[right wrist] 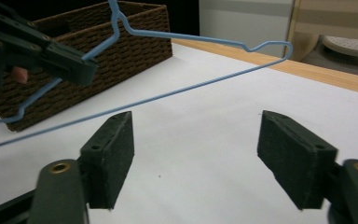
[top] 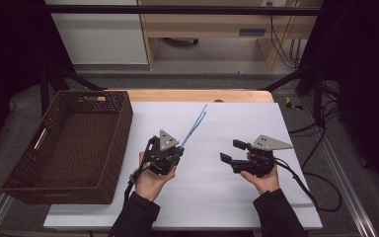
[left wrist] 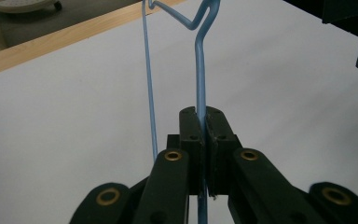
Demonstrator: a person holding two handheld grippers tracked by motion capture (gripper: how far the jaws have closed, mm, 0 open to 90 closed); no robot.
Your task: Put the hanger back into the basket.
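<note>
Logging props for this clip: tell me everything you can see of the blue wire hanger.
The blue wire hanger is a thin, light blue wire bent into the usual triangle, with notched shoulders and a long straight bottom bar. It looks like coated metal. It is held off the white table sheet, tilted, its far end toward the wooden table edge. The left gripper is shut on one wire; nothing else touches it.

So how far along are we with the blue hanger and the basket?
Picked up: the left gripper is shut on the blue wire hanger, lifted off the white sheet. The right gripper stands open, holding nothing. Probably left: carrying the hanger to the brown wicker basket, which looks empty.
</note>
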